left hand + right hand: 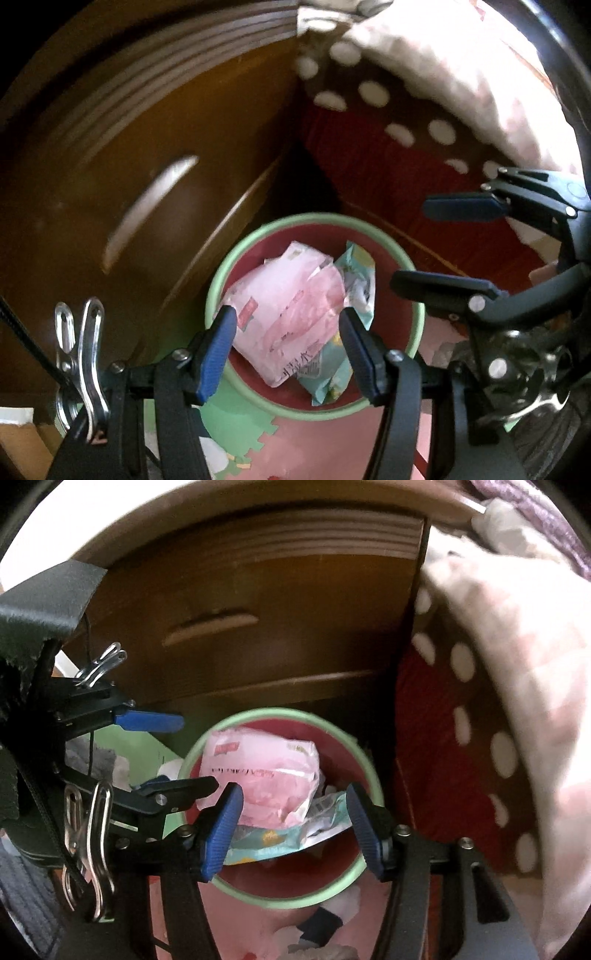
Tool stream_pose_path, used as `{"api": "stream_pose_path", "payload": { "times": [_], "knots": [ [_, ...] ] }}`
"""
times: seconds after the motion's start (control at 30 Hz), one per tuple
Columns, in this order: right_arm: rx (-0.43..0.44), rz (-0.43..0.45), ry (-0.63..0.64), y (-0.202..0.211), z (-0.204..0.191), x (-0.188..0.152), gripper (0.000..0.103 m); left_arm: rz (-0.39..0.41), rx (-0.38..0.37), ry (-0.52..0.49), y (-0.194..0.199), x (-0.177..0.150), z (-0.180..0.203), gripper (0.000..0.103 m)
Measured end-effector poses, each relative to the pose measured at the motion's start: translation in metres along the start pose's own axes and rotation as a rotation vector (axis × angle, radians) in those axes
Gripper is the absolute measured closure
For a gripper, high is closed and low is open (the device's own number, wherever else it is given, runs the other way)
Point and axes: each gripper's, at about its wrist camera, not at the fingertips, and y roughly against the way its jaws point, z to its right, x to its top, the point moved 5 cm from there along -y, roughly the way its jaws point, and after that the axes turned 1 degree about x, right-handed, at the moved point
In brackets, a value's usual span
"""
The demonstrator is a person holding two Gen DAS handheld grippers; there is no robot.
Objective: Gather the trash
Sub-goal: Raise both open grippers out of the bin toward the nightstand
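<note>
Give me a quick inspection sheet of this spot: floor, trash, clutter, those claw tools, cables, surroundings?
Surface: pink and green foam mat.
Job's things: red bin with green rim holding a pink wrapper and a teal wrapper.
Clutter: something pale on the mat beside the bin, too blurred to name.
Grippers: left gripper and right gripper open and empty above the bin.
Cables: black cord.
Surroundings: wooden drawer, dotted blanket.

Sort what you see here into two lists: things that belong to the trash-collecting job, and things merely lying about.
Belongs to the job:
- green-rimmed bin
- pink wrapper inside it
- teal wrapper inside it
- left tongs, open
- right tongs, open

Just lying about:
- wooden drawer cabinet
- polka-dot blanket
- foam floor mat
</note>
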Motion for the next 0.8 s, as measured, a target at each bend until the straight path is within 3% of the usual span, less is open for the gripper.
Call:
{"api": "stream_pose_path", "payload": {
  "times": [0.23,0.57,0.8],
  "knots": [
    [0.041,0.101,0.019,0.04,-0.003,0.012,0.043,0.107,0.014,-0.033,0.045,0.015,0.008,0.042],
    [0.152,0.272,-0.002,0.095,-0.004,0.035,0.043,0.236,0.041,0.004,0.107,0.036,0.006,0.042],
    [0.173,0.356,0.006,0.12,-0.009,0.053,0.042,0.305,0.068,0.034,0.138,0.047,-0.004,0.042]
  ]
}}
